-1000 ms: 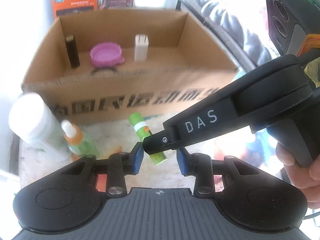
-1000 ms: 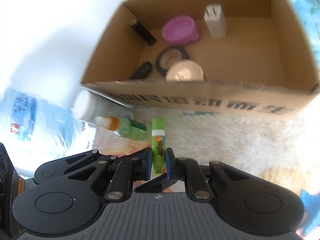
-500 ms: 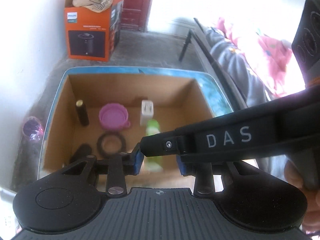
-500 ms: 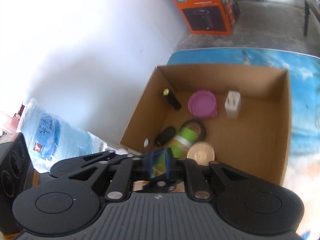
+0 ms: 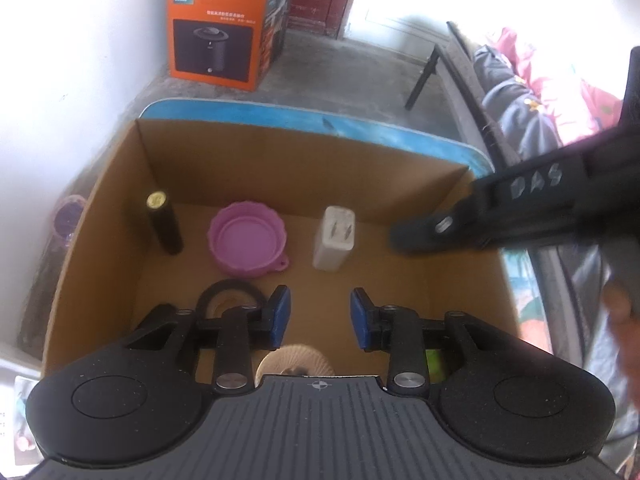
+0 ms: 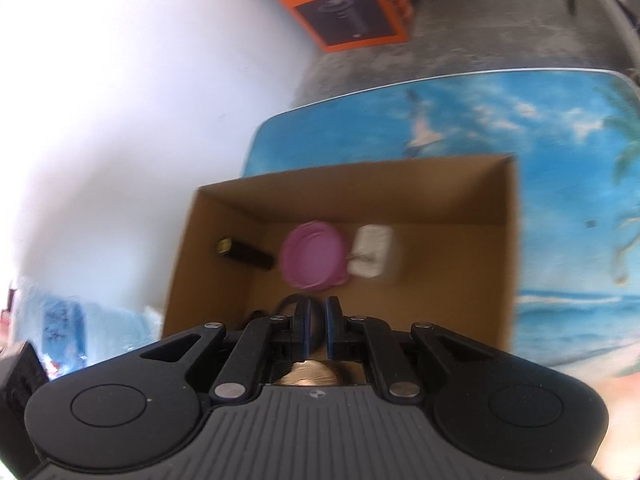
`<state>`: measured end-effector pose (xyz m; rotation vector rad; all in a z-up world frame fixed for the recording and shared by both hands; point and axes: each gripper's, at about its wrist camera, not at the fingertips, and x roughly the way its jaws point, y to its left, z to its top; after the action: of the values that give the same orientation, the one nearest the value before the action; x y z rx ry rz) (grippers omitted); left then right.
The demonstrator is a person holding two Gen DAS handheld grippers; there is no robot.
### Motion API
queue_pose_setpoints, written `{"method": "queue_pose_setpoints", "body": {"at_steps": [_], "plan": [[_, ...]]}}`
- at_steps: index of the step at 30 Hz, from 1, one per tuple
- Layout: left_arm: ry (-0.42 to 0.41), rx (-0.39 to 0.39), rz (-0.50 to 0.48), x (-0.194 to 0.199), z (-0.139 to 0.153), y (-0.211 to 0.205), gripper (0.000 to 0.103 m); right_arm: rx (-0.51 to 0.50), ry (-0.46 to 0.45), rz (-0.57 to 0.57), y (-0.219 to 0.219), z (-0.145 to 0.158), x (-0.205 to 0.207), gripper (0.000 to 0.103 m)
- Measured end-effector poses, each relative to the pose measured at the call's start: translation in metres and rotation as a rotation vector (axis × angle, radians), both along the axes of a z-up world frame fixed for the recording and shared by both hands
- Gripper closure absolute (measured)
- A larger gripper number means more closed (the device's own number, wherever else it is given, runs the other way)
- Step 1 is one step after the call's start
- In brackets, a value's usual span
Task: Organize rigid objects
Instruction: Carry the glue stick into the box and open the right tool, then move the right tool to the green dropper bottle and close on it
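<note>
An open cardboard box point(image 5: 100, 216) holds a black tube point(image 5: 164, 224), a purple cup point(image 5: 248, 242), a white charger point(image 5: 334, 238), a black ring point(image 5: 228, 294), a tan ribbed lid point(image 5: 294, 362) and a green tube point(image 5: 434, 362), mostly hidden behind my left gripper. My left gripper point(image 5: 320, 318) hovers open and empty over the box. My right gripper point(image 6: 316, 330) is above the box point(image 6: 496, 240), jaws nearly together with nothing between them. Its arm point(image 5: 500, 216) shows at the right in the left wrist view.
The box sits on a table with a blue beach print point(image 6: 560, 160) against a white wall. An orange Philips carton point(image 5: 224, 28) stands on the floor behind. A water jug point(image 6: 60, 320) is at the left. Clothes lie on a frame at the right point(image 5: 540, 96).
The right gripper carried the green tube from the table over the box and let it go; the tube now lies inside. Both grippers rose and pulled back.
</note>
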<state>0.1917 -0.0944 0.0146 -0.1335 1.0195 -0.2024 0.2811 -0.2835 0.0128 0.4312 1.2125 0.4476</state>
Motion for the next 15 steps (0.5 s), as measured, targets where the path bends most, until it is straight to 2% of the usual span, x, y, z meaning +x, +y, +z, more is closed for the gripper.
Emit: {"method": "queue_pose_setpoints", "body": {"at_steps": [6,15], "plan": [[0.038,-0.024,-0.013,-0.007,-0.003,-0.005,0.062,-0.107,-0.041,0.015,-0.006,0.015,0.005,0.093],[-0.024,-0.015,-0.112,-0.029,0.012,-0.021,0.047,-0.101,-0.079,-0.045,-0.006,0.037,-0.020,0.092]]}}
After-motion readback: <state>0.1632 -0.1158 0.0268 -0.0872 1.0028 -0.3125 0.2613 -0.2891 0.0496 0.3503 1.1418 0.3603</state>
